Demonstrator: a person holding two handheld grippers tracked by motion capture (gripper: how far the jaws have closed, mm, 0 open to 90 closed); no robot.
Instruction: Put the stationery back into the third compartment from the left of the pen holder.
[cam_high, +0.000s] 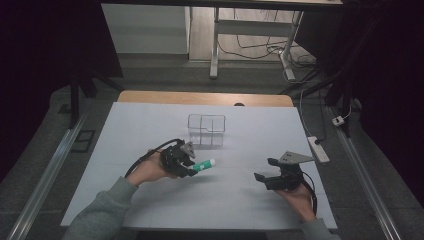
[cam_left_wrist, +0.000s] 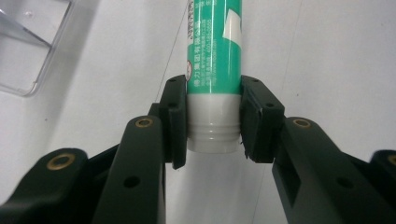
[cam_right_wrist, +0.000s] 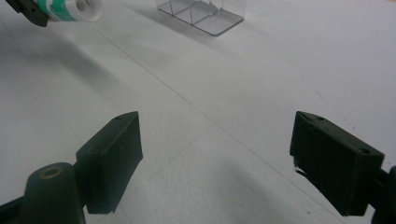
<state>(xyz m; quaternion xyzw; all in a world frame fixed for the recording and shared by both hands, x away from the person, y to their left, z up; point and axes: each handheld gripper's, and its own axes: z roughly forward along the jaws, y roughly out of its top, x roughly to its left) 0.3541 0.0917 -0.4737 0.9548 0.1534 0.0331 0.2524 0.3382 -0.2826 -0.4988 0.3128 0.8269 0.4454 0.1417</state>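
1. The left claw (cam_left_wrist: 214, 119) pinches the capped end of a green-and-white tube (cam_left_wrist: 214, 56), both pads pressed on it.
2. The tube (cam_high: 204, 164) lies roughly level just above the bench (cam_high: 150, 130), pointing right, near the clear divided box (cam_high: 206, 131).
3. The right claw (cam_right_wrist: 215, 163) is spread wide, holding nothing.

This looks like a lab or test room, not a home. A wooden worktop (cam_high: 150, 96) wears a plain white sheet (cam_high: 150, 130) and stands on a grey floor (cam_high: 165, 70) between long metal rails (cam_high: 47, 170). Black cables (cam_high: 260, 50) lie loose on the floor by the grey metal legs of another table (cam_high: 215, 45), a white power strip (cam_high: 318, 149) lies beside the worktop, and the edges of the room are dark.
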